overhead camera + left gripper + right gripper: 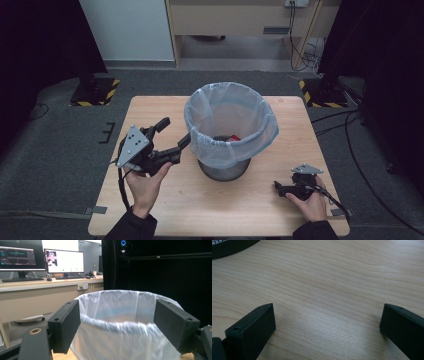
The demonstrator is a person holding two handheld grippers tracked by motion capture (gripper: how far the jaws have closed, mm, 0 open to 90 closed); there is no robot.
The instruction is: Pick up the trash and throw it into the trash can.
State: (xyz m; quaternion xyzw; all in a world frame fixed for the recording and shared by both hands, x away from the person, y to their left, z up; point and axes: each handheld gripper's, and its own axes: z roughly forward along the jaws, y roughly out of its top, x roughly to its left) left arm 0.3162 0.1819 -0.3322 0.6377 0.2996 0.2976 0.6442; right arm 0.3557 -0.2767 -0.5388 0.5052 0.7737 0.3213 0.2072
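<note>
Table: wooden table (165, 210) on grey carpet, dark curtains either side
Bin: mesh bin (223, 170) mid-table, pale blue liner bag (231, 117) folded over the rim (something red (233, 136) down inside, can't tell what)
Left gripper: left gripper (173, 132) held up off the table, jaws spread wide, pointing at the bag's left side
Right gripper: right gripper (276, 185) low at the near right corner, jaws wide apart over bare wood
Background: desk with monitors (63, 261) past the bin

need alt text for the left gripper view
The left gripper, jaws wide open, faces a bin lined with a white plastic bag. Behind it are a desk with two lit monitors on the left and a black curtain on the right.
</note>
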